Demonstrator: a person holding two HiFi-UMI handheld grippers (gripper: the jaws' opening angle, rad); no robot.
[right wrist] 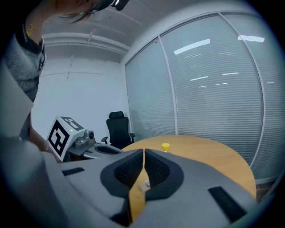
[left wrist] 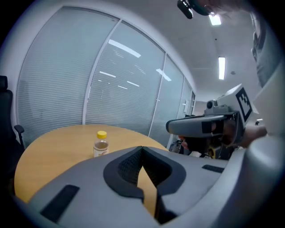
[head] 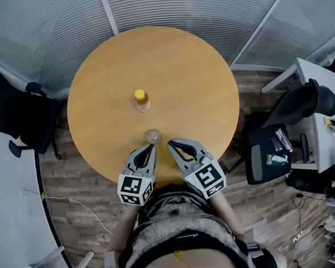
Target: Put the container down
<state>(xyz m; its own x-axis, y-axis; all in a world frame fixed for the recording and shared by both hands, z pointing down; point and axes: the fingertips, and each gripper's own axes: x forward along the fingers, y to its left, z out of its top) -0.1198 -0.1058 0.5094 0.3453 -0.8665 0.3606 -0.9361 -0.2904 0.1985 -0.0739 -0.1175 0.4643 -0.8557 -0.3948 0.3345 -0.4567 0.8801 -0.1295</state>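
Head view: left gripper [head: 151, 146] and right gripper [head: 170, 142] both closed, empty. The clear container [head: 153, 136] stands upright on the round table [head: 187, 83] just ahead, between their tips, slightly nearer the left.

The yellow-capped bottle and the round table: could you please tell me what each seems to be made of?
The bottle looks like clear, glossy plastic: its body is see-through under an opaque yellow cap. The table looks like wood or wood-look laminate, smooth and satin: even tan with soft sheen.
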